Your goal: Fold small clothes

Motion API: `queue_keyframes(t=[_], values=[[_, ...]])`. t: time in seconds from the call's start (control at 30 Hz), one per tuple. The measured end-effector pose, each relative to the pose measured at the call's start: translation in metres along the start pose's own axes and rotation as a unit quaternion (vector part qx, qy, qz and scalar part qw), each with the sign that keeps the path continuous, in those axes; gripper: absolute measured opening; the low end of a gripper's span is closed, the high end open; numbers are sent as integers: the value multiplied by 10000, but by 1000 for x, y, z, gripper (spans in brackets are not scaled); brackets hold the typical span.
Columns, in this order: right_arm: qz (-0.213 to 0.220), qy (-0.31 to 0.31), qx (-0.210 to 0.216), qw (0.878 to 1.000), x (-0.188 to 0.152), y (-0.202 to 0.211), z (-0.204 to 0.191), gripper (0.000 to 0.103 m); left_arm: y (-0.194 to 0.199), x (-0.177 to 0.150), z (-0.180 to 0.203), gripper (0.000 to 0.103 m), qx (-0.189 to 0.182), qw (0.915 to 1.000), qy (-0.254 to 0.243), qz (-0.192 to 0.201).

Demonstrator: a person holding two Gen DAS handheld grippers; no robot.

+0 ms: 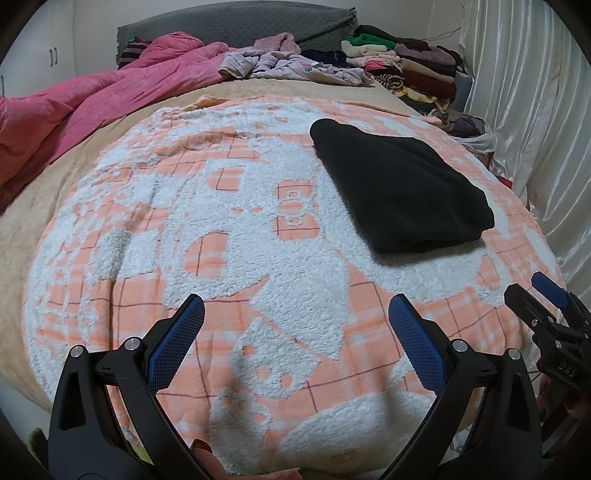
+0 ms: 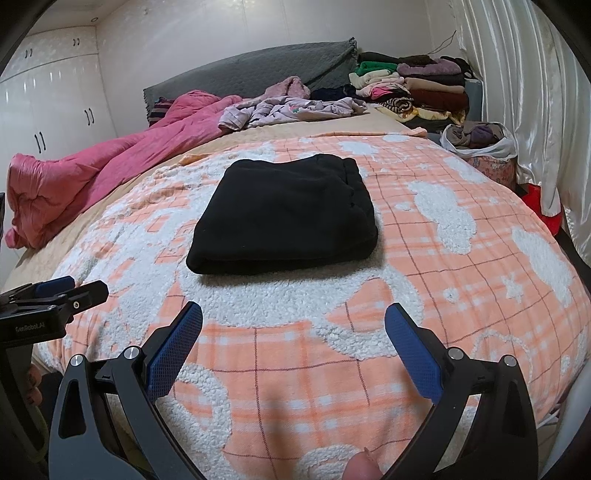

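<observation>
A black garment [image 1: 399, 188] lies folded into a thick rectangle on the orange-and-white fleece blanket [image 1: 221, 236]; it also shows in the right wrist view [image 2: 288, 218]. My left gripper [image 1: 295, 314] is open and empty, held above the blanket near its front edge, well short of the garment. My right gripper [image 2: 293, 325] is open and empty, just in front of the garment's near edge. The right gripper also shows at the right edge of the left wrist view [image 1: 543, 295], and the left gripper at the left edge of the right wrist view [image 2: 62, 291].
A pink duvet [image 1: 85, 107] lies bunched at the left. Loose pale clothes [image 1: 295, 66] and a stack of folded clothes [image 1: 410, 70] sit at the back by the grey headboard [image 1: 236, 26]. A bag of clothes [image 2: 480, 140] stands by the white curtain [image 2: 524, 92] at the right.
</observation>
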State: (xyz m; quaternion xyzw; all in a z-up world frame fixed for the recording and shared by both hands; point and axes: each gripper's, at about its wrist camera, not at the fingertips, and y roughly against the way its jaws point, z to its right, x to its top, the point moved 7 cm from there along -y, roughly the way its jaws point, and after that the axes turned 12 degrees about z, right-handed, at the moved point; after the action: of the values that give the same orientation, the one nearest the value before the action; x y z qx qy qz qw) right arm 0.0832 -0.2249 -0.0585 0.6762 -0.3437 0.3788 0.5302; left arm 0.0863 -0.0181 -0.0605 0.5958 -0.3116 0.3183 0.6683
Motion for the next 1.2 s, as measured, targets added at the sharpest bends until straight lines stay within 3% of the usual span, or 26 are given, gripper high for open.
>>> queue_keyframes(t=[0.93, 1.07, 1.2], values=[[-7, -88, -151, 9998, -3, 4, 16, 99, 1, -5, 1, 93, -33, 9998, -142, -102], [12, -333, -592, 9977, -7, 12, 45, 99, -4, -17, -9, 93, 16, 9993, -183, -326], [91, -633, -1442, 9875, -15, 33, 110, 98, -11, -24, -36, 93, 231, 9987, -41, -459]])
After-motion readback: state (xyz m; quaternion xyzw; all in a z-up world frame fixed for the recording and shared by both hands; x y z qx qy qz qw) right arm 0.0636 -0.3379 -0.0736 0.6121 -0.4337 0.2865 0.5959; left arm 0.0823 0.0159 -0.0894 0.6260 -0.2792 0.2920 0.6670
